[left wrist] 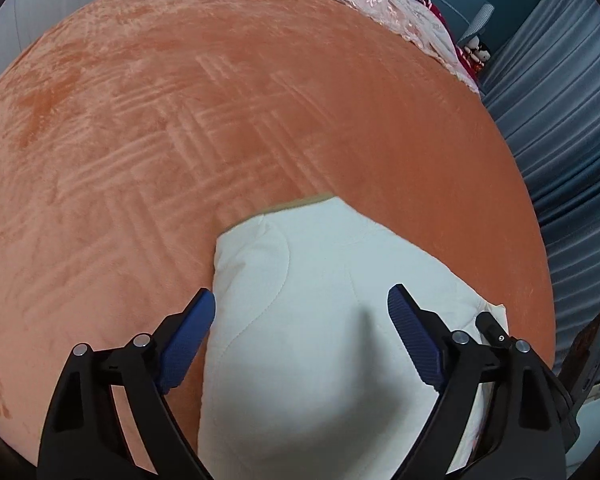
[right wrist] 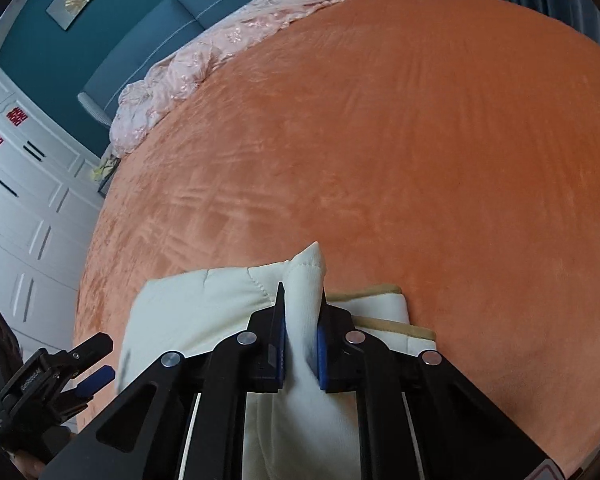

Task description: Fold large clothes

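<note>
A white quilted garment [left wrist: 320, 320] lies folded on the orange bed cover [left wrist: 180, 140], near its front edge. My left gripper [left wrist: 300, 292] hovers over it with its blue pads [left wrist: 188, 340] wide apart, one at the garment's left edge and one above its right part, neither pressing. In the right wrist view the same garment [right wrist: 188, 312] shows tan lining edges at its right side. My right gripper [right wrist: 302, 292] is shut on a raised fold of the white fabric, which sticks up past the fingertips. The left gripper [right wrist: 88, 364] appears at the lower left there.
The orange bed cover [right wrist: 420, 140] spreads far ahead of both grippers. A pink lace quilt [right wrist: 204, 60] is bunched along the teal headboard [right wrist: 140, 32]. White wardrobe doors [right wrist: 16, 200] stand on one side, blue-grey curtains [left wrist: 560, 120] on the other.
</note>
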A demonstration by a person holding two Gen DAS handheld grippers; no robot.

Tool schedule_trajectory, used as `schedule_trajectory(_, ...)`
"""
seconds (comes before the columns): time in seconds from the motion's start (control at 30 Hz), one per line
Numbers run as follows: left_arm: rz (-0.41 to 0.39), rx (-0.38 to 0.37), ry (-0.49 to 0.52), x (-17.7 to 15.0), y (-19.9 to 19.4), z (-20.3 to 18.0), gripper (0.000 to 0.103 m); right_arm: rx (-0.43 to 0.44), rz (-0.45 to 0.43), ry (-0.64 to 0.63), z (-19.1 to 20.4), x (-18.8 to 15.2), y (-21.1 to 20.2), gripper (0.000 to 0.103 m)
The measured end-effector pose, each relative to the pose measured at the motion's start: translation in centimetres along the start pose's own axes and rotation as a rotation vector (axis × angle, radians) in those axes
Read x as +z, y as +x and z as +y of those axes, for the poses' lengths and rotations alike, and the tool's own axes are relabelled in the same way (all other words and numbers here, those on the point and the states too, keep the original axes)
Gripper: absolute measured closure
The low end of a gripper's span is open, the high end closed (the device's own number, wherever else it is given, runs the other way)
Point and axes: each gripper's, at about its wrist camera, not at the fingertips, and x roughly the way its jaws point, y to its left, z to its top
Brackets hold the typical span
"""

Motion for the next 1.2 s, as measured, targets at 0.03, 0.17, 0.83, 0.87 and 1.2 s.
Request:
schedule_trajectory(0.03, 0.016, 0.000, 0.005, -0.4, 0.8, -0.4, 0.019, -0.012, 0.009, 0.003, -0.5, -0.1, 0.5, 0.093)
schedule_trajectory(0.17, -0.004, 0.073, 0.065, -1.6, 2.9, -2.2, 0.017, -0.025, 0.018, -0.006, -1.8, -0.7, 1.4, 0.091)
schedule_trajectory(0.83, -0.104, 0.227, 0.144, -3.2, 6.8, -2.2, 0.007, -0.091, -0.036, -0.064, -1.4, -2.5, 3.6, 0.087)
schedule_trajectory(0.87, -0.107, 0.232, 0.147, -3.3, 6.9, -2.3, 0.007, -0.093, -0.039, -0.066, -1.3, -2.5, 3.6, 0.086)
schedule_trajectory(1.2, -0.126, 0.272, 0.172, -3.6, 7.0, -2.7, 0.007, -0.105, -0.051, -0.078, -1.0, -2.7, 3.6, 0.086)
